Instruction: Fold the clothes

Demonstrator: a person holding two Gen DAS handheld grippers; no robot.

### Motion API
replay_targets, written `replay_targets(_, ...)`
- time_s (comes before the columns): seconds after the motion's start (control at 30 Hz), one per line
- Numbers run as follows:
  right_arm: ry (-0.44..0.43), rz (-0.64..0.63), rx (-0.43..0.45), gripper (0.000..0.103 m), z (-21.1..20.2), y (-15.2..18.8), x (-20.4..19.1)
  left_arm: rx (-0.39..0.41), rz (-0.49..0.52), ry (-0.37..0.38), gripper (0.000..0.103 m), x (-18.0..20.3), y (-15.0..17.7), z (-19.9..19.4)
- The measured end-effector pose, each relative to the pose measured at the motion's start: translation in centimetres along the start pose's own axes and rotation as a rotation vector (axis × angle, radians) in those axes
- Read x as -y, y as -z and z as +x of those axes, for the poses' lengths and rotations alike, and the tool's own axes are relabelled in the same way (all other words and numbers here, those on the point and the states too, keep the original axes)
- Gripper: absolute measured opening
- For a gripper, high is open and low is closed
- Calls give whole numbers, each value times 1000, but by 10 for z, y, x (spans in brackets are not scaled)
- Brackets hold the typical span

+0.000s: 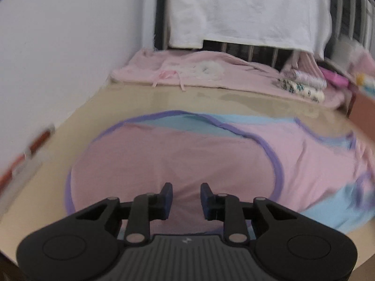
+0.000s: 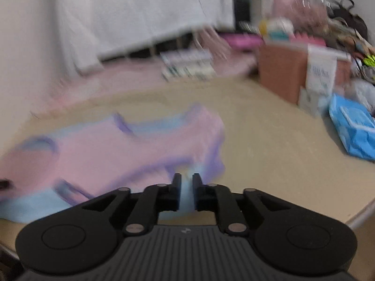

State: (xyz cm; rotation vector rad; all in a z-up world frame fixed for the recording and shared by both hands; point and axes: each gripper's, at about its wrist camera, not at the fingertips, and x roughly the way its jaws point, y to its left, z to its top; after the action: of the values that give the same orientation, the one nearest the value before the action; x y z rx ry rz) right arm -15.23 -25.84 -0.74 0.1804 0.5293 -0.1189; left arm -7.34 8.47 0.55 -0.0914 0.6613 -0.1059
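Garment (image 1: 187, 154), one, pink with blue: left tool (image 1: 186, 193) spread above it, right tool (image 2: 186, 182) apparently pinching its blue edge.

Beige table (image 1: 145, 104) under pink-and-blue garment (image 1: 187, 154), pink cloth (image 1: 211, 75), blue packet (image 2: 351, 128).

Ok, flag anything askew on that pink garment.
The pink garment isn't flat: its right edge is bunched and lifted where the right gripper pinches blue fabric. The left gripper hovers open above it.
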Motion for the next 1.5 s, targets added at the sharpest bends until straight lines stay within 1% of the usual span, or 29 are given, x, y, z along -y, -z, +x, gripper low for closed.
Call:
replay_targets(0.03, -54, -5, 21, 25, -7, -3, -2, 0, -24, 53, 26, -1, -1, -4)
replay_targets(0.07, -145, -4, 19, 40, -9, -7, -5, -2, -40, 103, 26, -1, -1, -8)
replay_targets(0.1, -235, -2, 15, 48, -11, -11, -9, -8, -36, 138, 26, 1, 0, -11)
replay_targets(0.13, -317, 9, -9, 48, -4, -14, -12, -15, -29, 155, 26, 3, 1, -12)
replay_targets(0.17, -353, -7, -37, 48, 6, -13, -19, -22, -20, 166, 26, 5, 2, -13)
replay_targets(0.23, -424, -38, -91, 48, 25, -11, -33, -35, 8, 151, 24, 8, 6, -14)
replay_targets(0.33, -437, -94, -162, 47, 42, -2, -52, -50, 58, 165, 24, 10, 11, -19)
replay_targets(0.53, -480, -96, -162, 47, 26, 9, -54, -77, 175, 181, 23, 27, 13, -14)
replay_targets(0.57, -479, -99, -171, 47, 27, 12, -56, -80, 203, 177, 20, 32, 13, -13)
replay_targets(0.6, -478, -103, -179, 44, 27, 15, -58, -84, 231, 173, 8, 37, 13, -12)
replay_targets(0.63, -471, -107, -173, 40, 30, 18, -59, -88, 245, 171, 4, 39, 13, -11)
replay_targets(0.7, -469, -98, -167, 5, 36, 21, -60, -102, 206, 172, 0, 36, 11, -10)
replay_targets(0.77, -455, -72, -188, 0, 42, 21, -58, -97, 153, 157, 0, 29, 9, -12)
replay_targets(0.83, -453, -80, -173, 0, 33, 15, -53, -72, 112, 136, 0, 20, 8, -20)
replay_targets(0.93, -499, -83, -140, 0, 1, 1, -41, -68, 64, 138, 0, 6, 9, -37)
replay_targets(0.97, -503, -88, -151, 0, -6, -1, -36, -72, 56, 137, 0, 3, 11, -43)
replay_targets(1.03, -510, -98, -174, 0, -20, -4, -26, -74, 82, 115, 0, 2, 19, -53)
replay_targets(1.07, -496, -104, -214, 0, -22, -2, -20, -71, 92, 107, 0, 1, 22, -58)
replay_targets(1.1, -479, -125, -259, 2, -21, 2, -17, -58, 95, 108, 0, 0, 25, -60)
replay_targets(1.13, -458, -141, -276, 4, -20, 6, -15, -47, 96, 113, 1, -2, 27, -60)
replay_targets(1.17, -462, -133, -261, 4, -18, 7, -15, -42, 95, 128, 3, -3, 25, -58)
replay_targets(1.23, -486, -125, -218, 11, -9, 9, -19, -18, 105, 165, 8, -1, 19, -50)
replay_targets(1.27, -503, -125, -190, 21, -2, 9, -23, 2, 117, 193, 8, 4, 17, -48)
replay_targets(1.3, -520, -126, -163, 27, 5, 9, -27, 17, 142, 227, 14, 10, 15, -46)
replay_targets(1.33, -504, -151, -146, 28, 16, 9, -34, 20, 182, 263, 22, 18, 14, -44)
replay_targets(1.37, -487, -183, -136, 28, 24, 11, -40, 22, 232, 292, 25, 26, 15, -43)
replay_targets(1.4, -472, -214, -128, 28, 32, 12, -47, 23, 275, 297, 27, 33, 18, -41)
replay_targets(1.43, -481, -230, -137, 28, 37, 13, -51, 20, 307, 299, 26, 39, 20, -38)
replay_targets(1.5, -498, -261, -154, 28, 47, 16, -60, -6, 320, 284, 24, 44, 25, -32)
